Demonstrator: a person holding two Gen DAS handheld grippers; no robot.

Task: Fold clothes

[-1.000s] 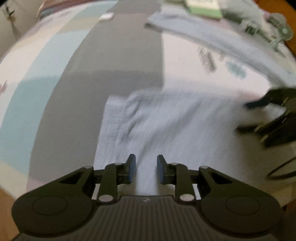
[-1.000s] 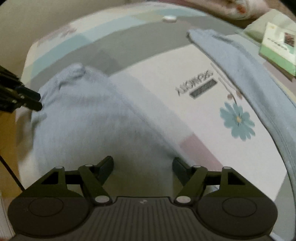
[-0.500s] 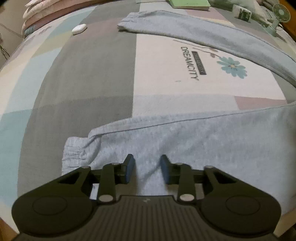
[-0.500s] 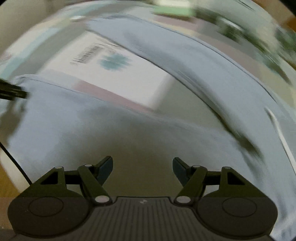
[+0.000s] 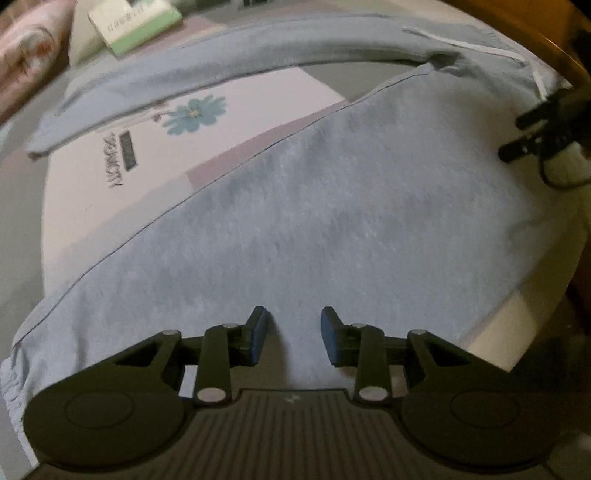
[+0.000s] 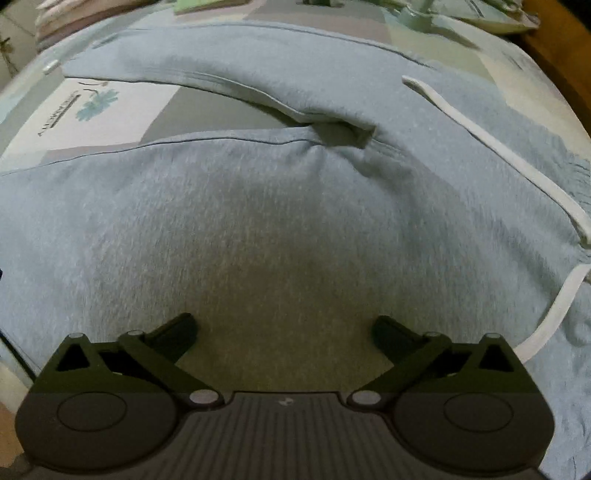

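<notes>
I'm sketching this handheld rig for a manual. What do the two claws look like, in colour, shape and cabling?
Both are matte black. The left claw has two short fingers faced with blue pads, hinged on linkage arms with silver pivot pins, two round discs flanking a ribbed centre plate. The right claw has the same build, though its pads look dark. In the left wrist view a thin black cable loops below the right claw.

Trousers (image 6: 280,206) spread flat on the bed (image 5: 258,99), legs forking apart toward the far side. Drawstring (image 6: 491,147) lying across the waist, at right. Box (image 5: 135,24) beyond the far leg.
</notes>
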